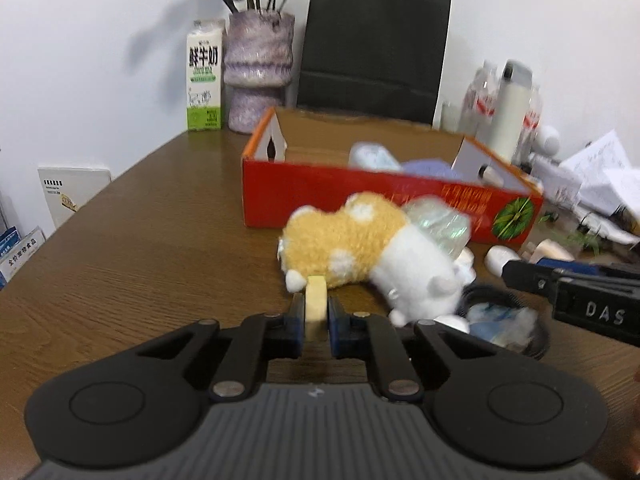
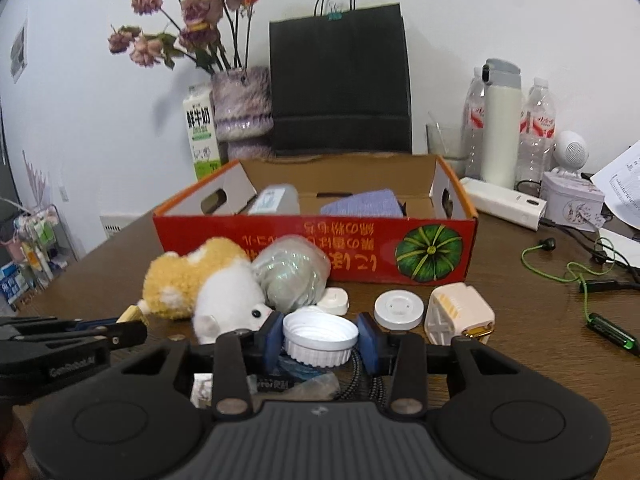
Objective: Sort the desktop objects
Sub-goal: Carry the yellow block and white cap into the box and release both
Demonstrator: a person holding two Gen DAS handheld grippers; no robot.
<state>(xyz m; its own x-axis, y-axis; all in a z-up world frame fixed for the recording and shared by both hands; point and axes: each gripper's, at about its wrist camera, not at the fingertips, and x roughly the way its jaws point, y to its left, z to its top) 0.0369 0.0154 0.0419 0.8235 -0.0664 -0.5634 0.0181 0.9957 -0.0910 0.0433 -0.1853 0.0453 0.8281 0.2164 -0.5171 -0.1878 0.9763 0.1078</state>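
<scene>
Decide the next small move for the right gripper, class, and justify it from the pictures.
Probably lift and carry forward over the red cardboard box, then release. The right gripper is shut on a white ribbed jar lid, the box sits open straight ahead already holding sorted items, and a plush toy lies low between them, so clearance first seems wise.
</scene>
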